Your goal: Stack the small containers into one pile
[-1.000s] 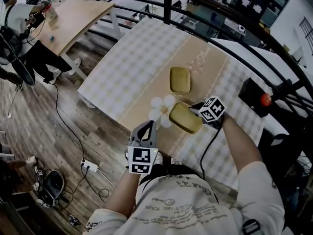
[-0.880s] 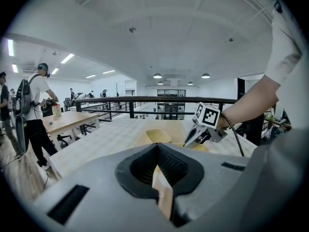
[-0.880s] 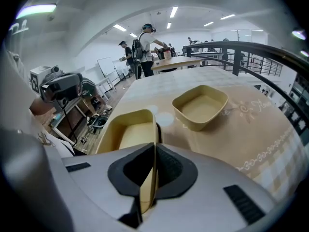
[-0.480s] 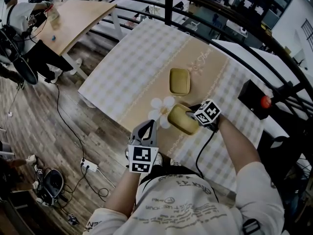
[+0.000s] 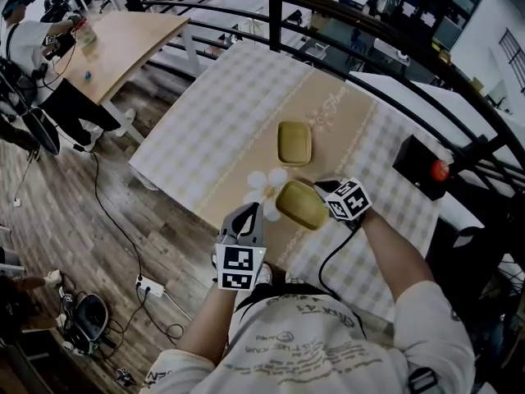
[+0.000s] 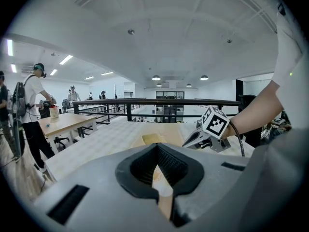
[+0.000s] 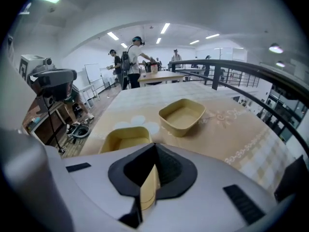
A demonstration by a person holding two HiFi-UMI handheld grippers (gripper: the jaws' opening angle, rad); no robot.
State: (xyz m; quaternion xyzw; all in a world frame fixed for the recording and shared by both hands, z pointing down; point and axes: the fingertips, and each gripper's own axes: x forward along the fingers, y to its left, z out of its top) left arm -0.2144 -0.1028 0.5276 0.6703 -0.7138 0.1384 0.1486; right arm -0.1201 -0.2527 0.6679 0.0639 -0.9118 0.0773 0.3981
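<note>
Containers, yellow, two. Head view: the far container (image 5: 294, 143) sits open side up on the checked worktop (image 5: 221, 121), alone near its middle. I judge it the base of the pile. The near container (image 5: 297, 206) is by the worktop's near edge, with the right gripper (image 5: 321, 195) on its right-hand wall. The left gripper (image 5: 246, 213) hangs beside the edge, apart from both.

Left gripper view: jaws drawn together on nothing. I read this gripper as parked out of the way.

Right gripper view: the jaws, which have just been closing, pinch the near container's thin wall. This rim hold leaves its base free to nest into the far container ahead.
</note>
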